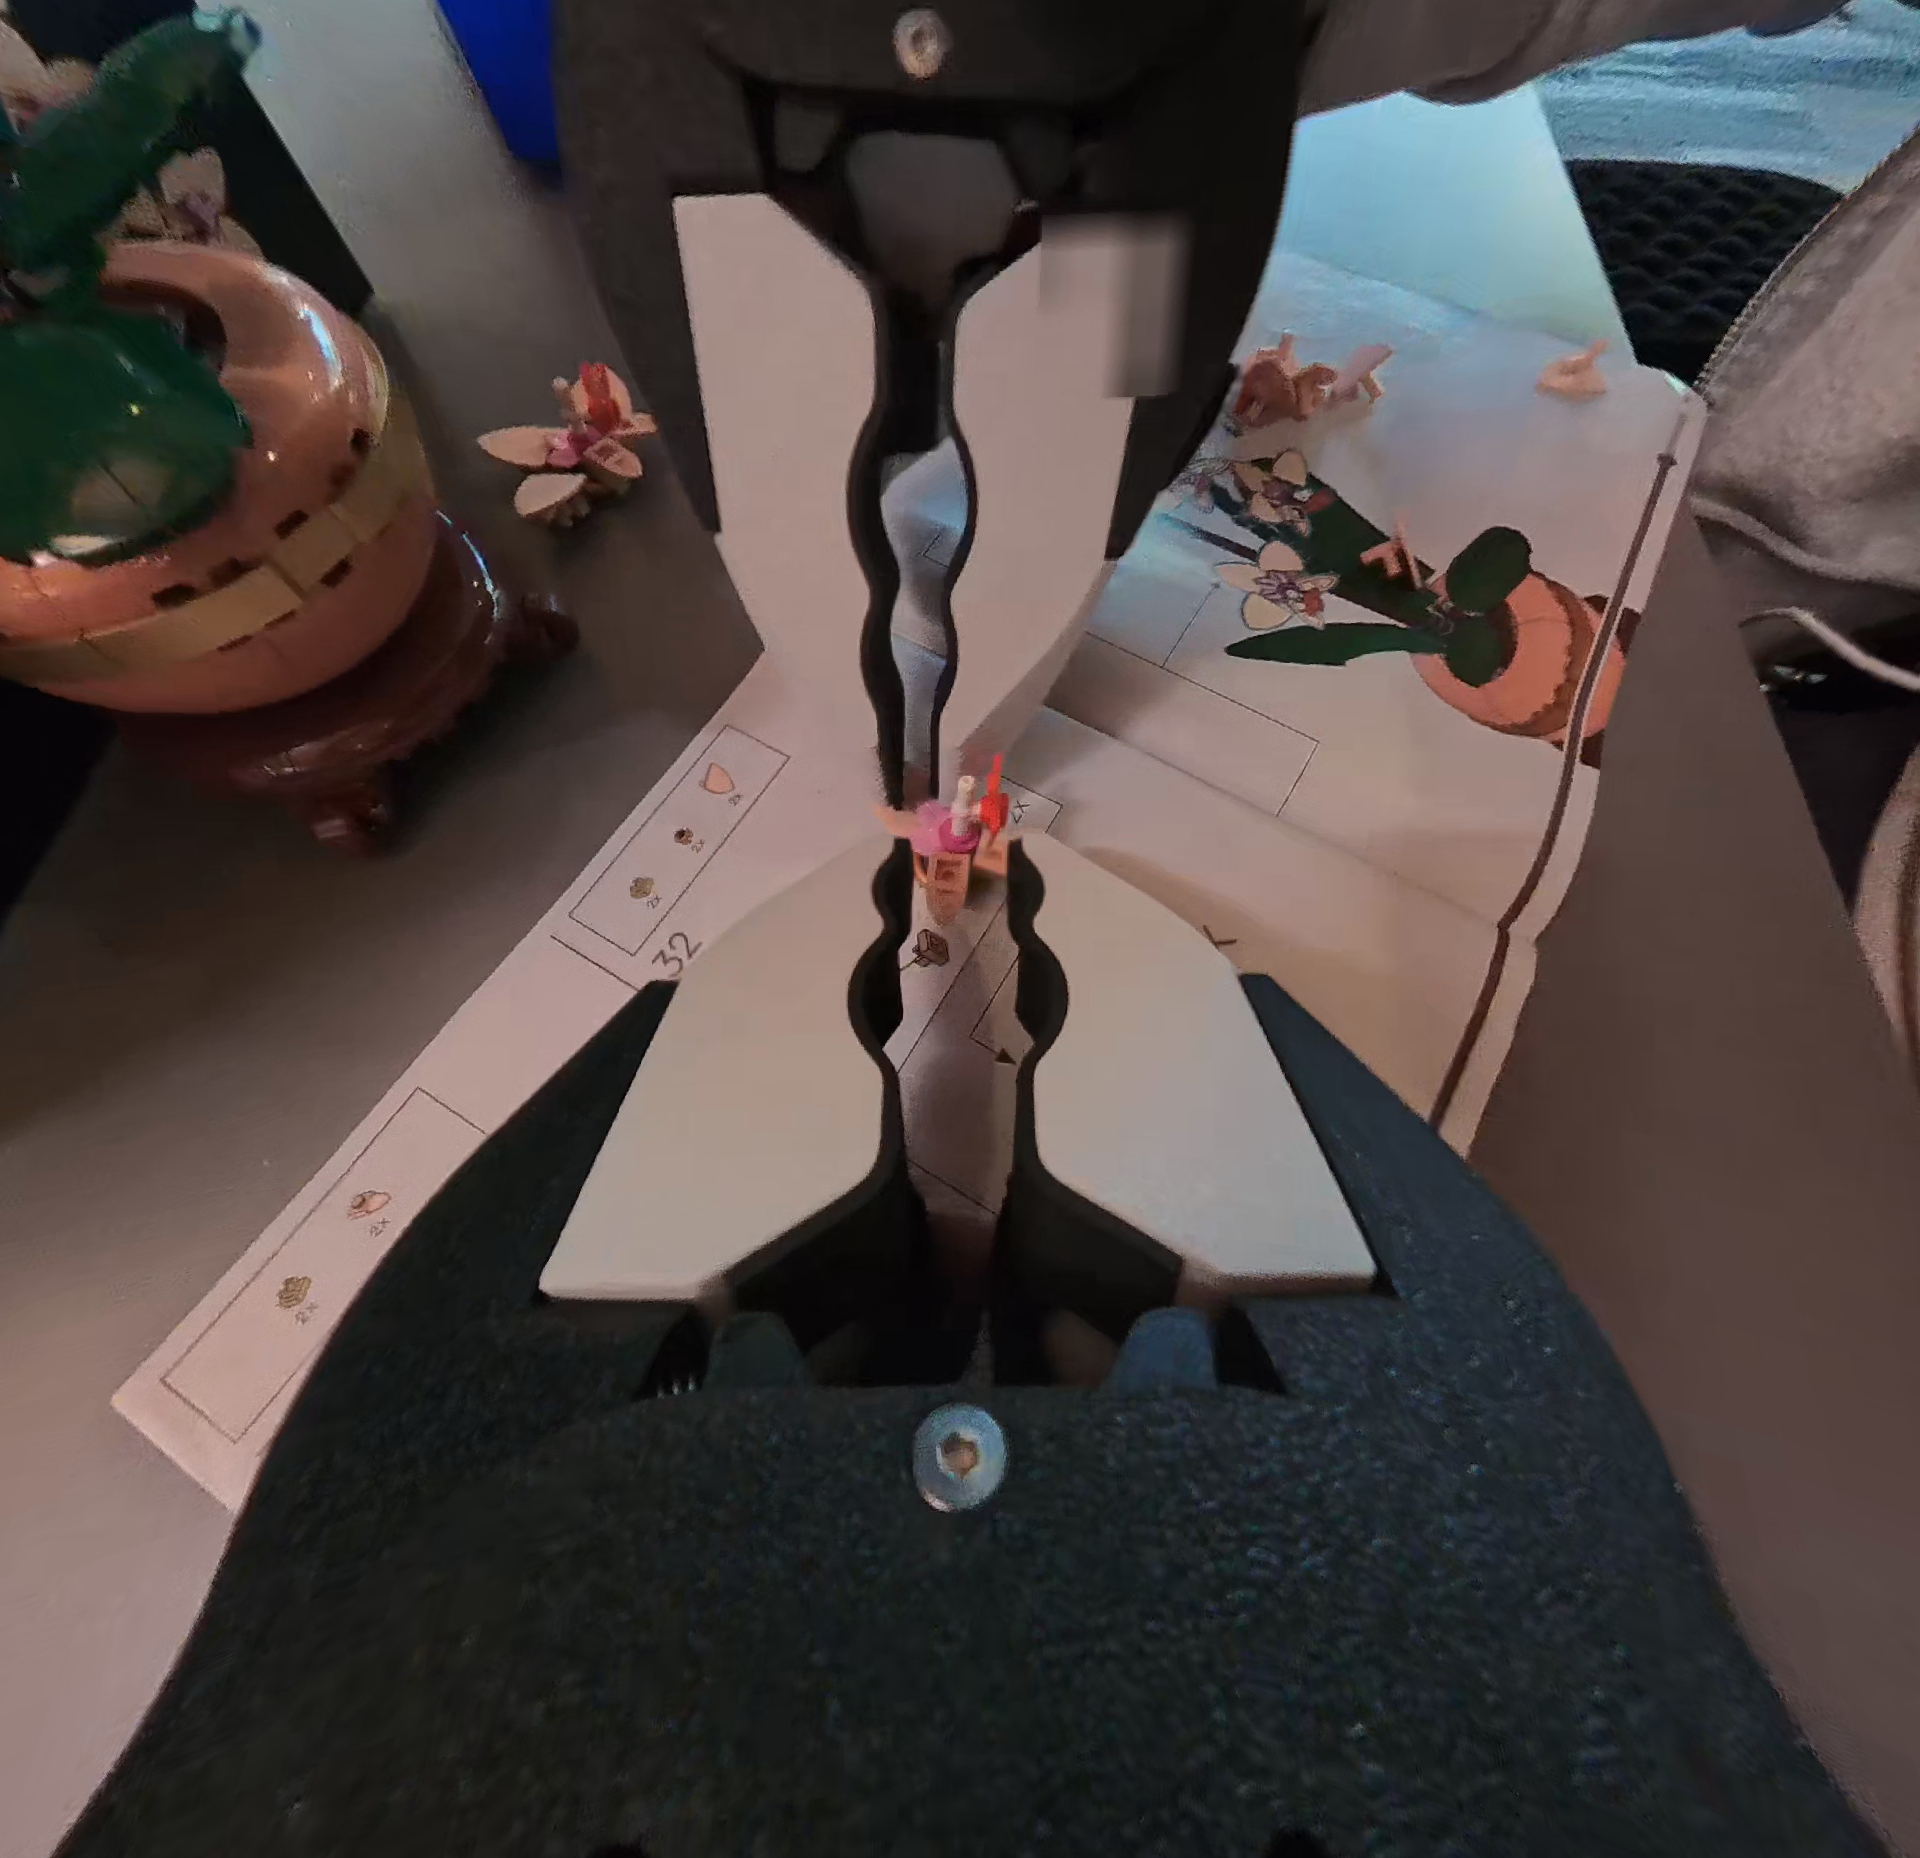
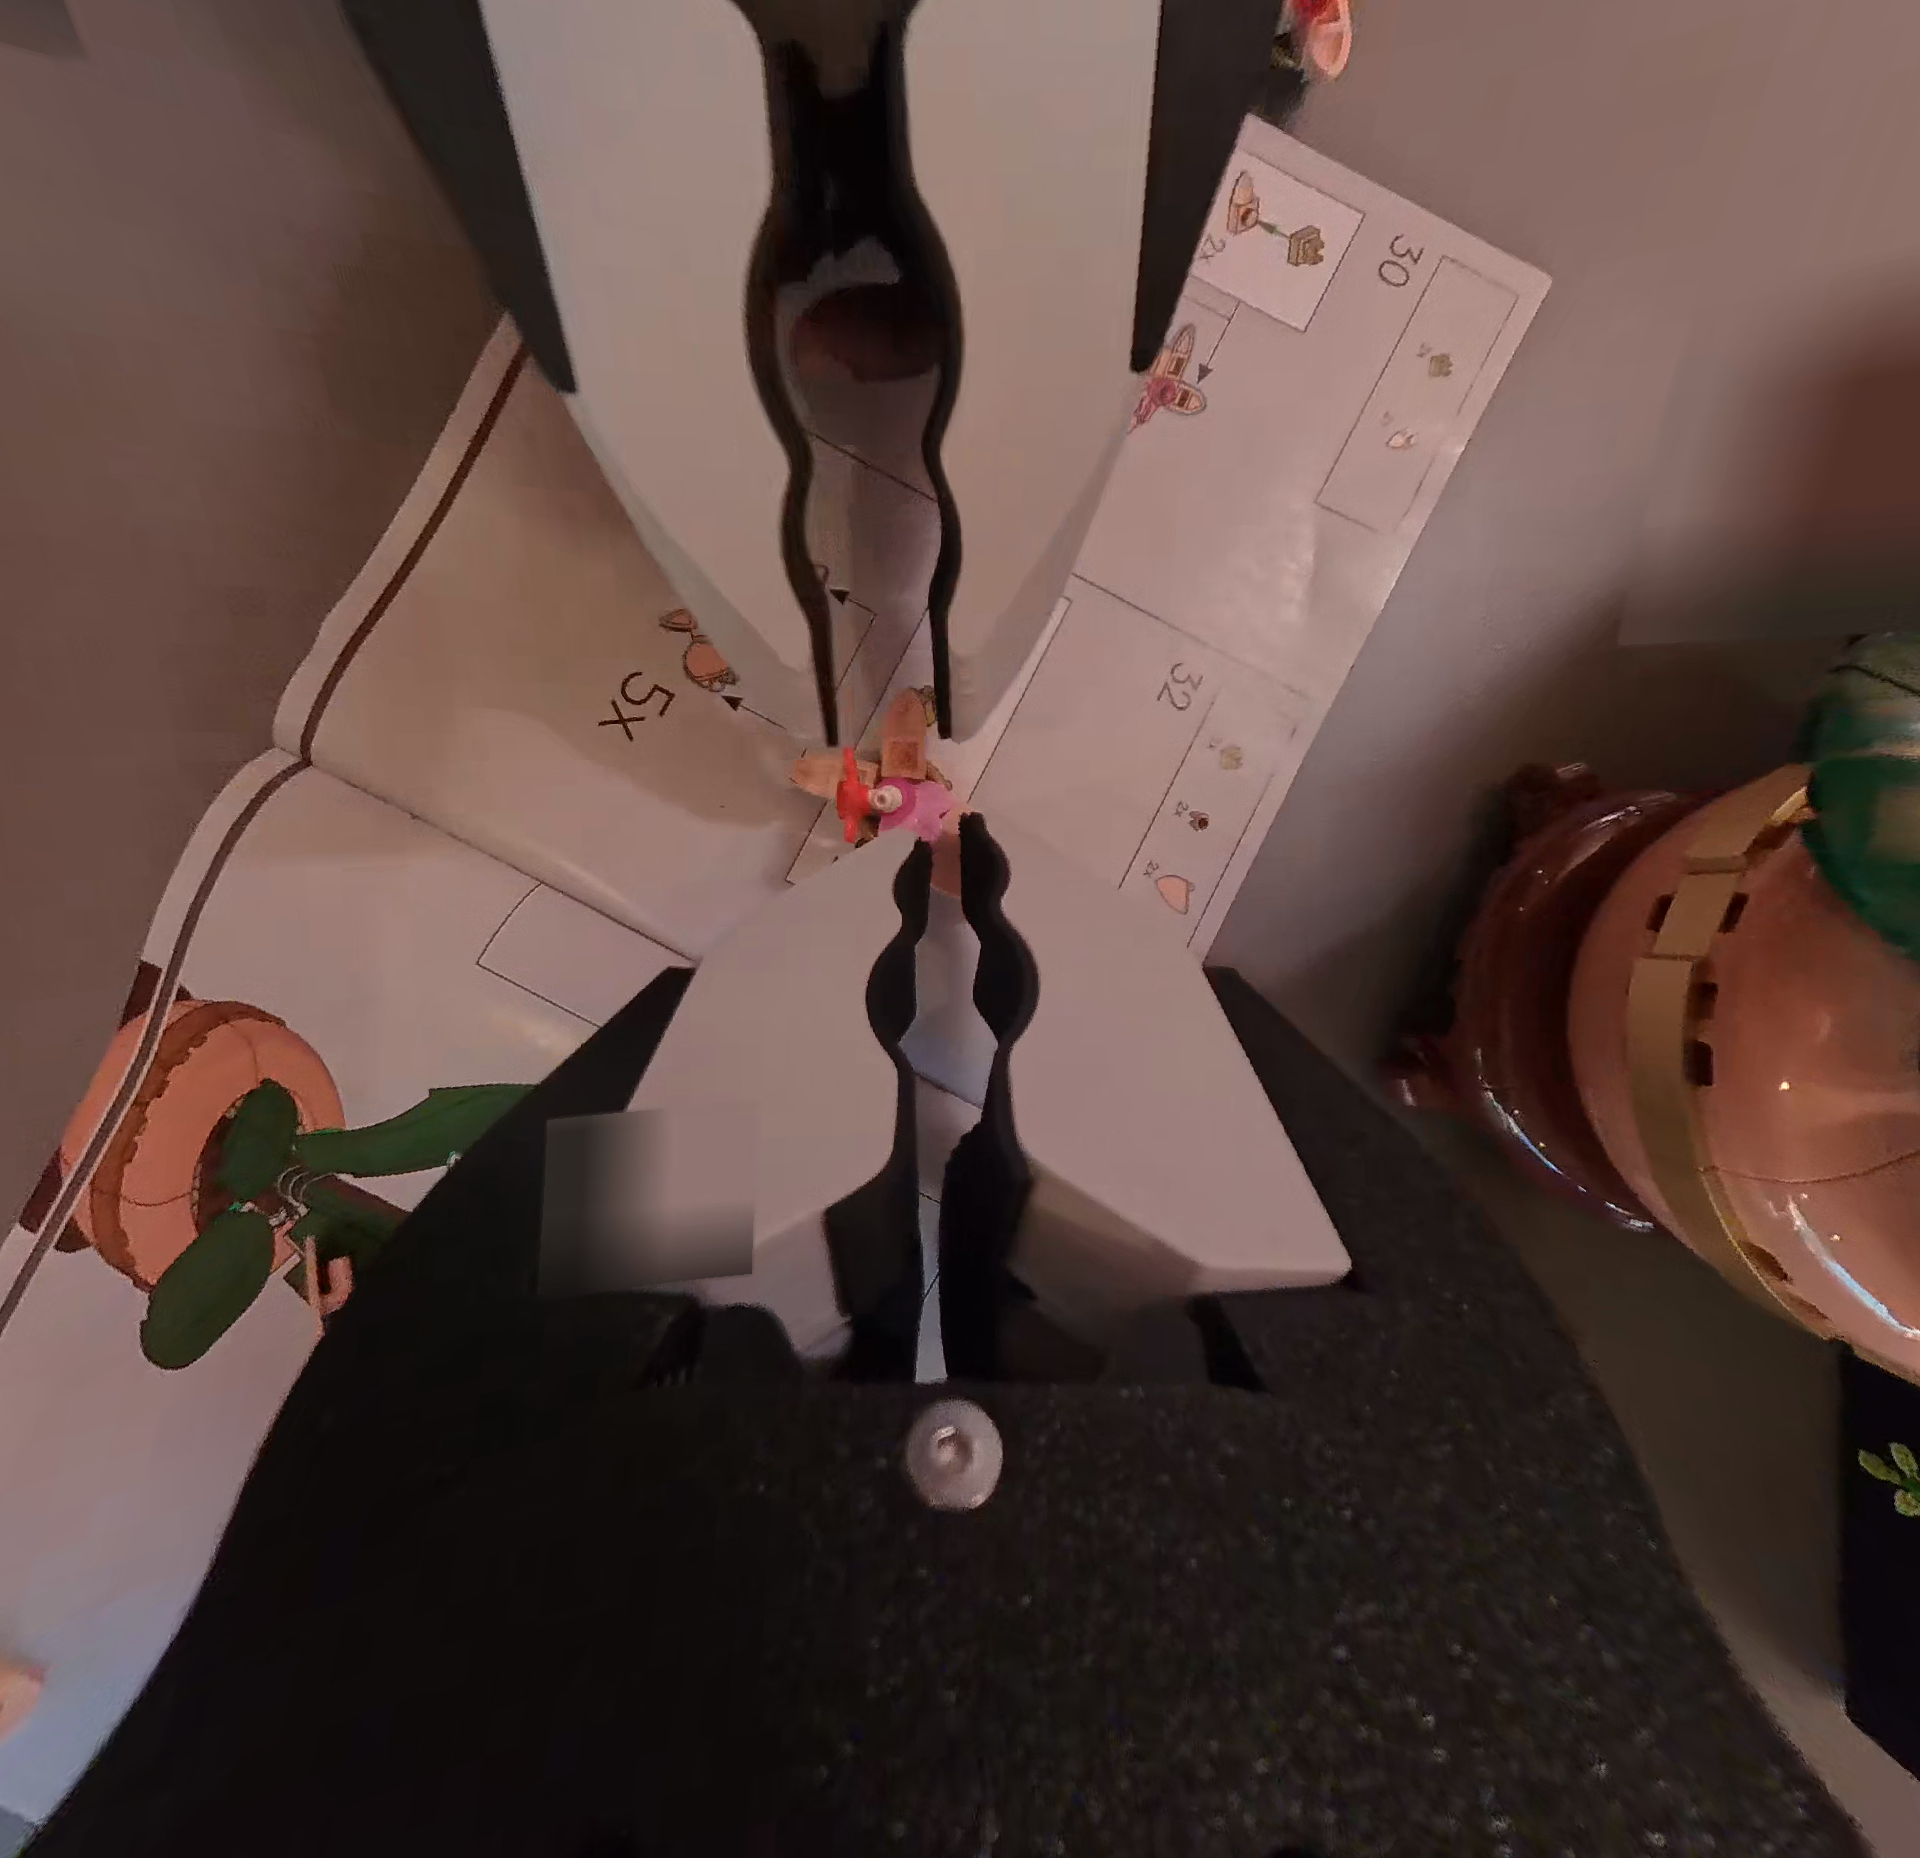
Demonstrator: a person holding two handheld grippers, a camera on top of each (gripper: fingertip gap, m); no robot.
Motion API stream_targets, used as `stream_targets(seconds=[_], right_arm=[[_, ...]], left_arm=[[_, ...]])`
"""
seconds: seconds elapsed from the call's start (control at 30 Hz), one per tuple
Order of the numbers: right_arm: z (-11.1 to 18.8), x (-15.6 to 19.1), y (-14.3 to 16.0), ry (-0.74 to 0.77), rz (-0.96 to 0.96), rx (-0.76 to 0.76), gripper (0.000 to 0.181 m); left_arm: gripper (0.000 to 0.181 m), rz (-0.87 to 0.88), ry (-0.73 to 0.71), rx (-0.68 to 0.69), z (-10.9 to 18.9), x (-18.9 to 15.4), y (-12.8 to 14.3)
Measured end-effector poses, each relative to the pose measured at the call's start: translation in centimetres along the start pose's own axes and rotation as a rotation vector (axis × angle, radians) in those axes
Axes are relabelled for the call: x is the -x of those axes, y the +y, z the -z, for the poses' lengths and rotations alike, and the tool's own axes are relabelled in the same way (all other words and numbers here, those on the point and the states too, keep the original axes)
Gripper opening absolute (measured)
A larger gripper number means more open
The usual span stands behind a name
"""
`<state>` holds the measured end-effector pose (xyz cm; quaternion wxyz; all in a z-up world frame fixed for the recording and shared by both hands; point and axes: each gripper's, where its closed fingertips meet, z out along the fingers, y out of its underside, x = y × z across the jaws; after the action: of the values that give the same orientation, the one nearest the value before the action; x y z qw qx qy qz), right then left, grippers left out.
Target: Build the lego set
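Observation:
A small lego flower (image 1: 943,834) with pink, red and tan parts is held between both grippers above the open instruction booklet (image 1: 1351,769). My left gripper (image 1: 958,854) is shut on its tan stem part from below in the left wrist view. My right gripper (image 1: 912,795) comes from the far side, nearly shut, pinching the pink and petal end. In the right wrist view the flower (image 2: 914,806) sits just past my right gripper (image 2: 943,840), with the left gripper (image 2: 885,733) opposite it. A brown lego pot (image 1: 260,561) with green leaves stands at the left.
A finished tan and pink flower (image 1: 577,437) lies on the grey table beside the pot. Loose tan pieces (image 1: 1299,380) lie on the booklet's far side. The pot (image 2: 1662,1029) stands right of the booklet (image 2: 1299,561) in the right wrist view. A grey sleeve (image 1: 1787,406) is at the right. The tips of both grippers are at nearly the same place. Left tips and right tips are each some 10 cm from the brown lego pot (image 1: 260,561). Seen from the right wrist view (image 2: 1752,867) as well.

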<state>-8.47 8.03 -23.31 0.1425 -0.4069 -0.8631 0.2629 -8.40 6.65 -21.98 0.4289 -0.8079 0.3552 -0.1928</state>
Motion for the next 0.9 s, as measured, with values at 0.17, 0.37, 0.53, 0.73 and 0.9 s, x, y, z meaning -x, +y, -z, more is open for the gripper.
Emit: stream_targets(seconds=[0.17,0.37,0.53,0.73,0.9], right_arm=[[0.0,-0.1,-0.1,-0.014,0.001,0.014,0.006],[0.1,0.0,0.0,-0.019,-0.005,0.024,0.006],[1.9,-0.3,-0.9,-0.009,0.022,-0.002,0.0],[1.9,1.0,-1.6,-0.087,0.023,0.097,0.016],[1.0,0.7,-1.0,-0.069,0.062,0.152,0.018]], left_arm=[[0.014,-0.085,-0.016,0.021,-0.3,0.0,0.2],[0.005,-0.101,-0.024,0.062,-0.7,0.1,0.7],[0.004,-0.096,-0.025,0.067,-0.7,0.1,0.8],[0.004,-0.116,-0.04,0.069,-0.8,0.1,0.8],[0.004,-0.124,-0.047,0.067,-0.8,0.1,0.7]])
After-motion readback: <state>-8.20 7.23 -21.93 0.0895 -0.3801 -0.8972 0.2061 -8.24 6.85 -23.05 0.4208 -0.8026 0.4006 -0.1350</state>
